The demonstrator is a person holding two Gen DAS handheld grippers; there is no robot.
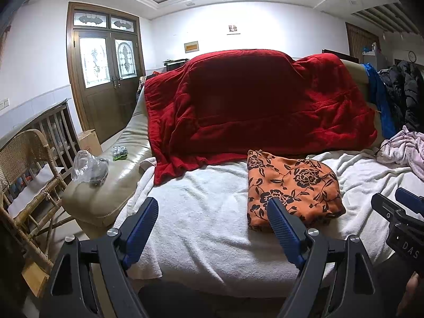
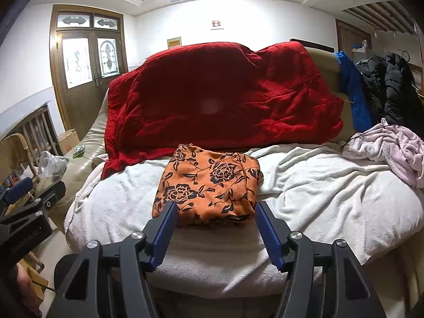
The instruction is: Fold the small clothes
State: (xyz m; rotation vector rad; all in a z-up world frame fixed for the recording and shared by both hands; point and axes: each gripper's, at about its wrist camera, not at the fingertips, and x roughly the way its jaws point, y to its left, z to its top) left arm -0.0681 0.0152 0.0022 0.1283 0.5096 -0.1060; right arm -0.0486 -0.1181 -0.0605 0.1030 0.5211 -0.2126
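An orange garment with black flowers (image 1: 292,186) lies folded in a compact rectangle on the white towel (image 1: 201,206) that covers the sofa seat. It also shows in the right wrist view (image 2: 209,185). My left gripper (image 1: 213,206) is open and empty, held above the seat's front edge to the left of the garment. My right gripper (image 2: 216,209) is open and empty, just in front of the garment's near edge. The right gripper also shows at the right edge of the left wrist view (image 1: 400,212).
A red quilt (image 1: 254,100) drapes over the sofa back. A pale pink crumpled cloth (image 2: 392,148) lies at the right of the seat, with dark jackets (image 2: 389,90) behind. A plastic bag (image 1: 88,167) sits on the sofa arm; a wicker chair (image 1: 23,175) stands at left.
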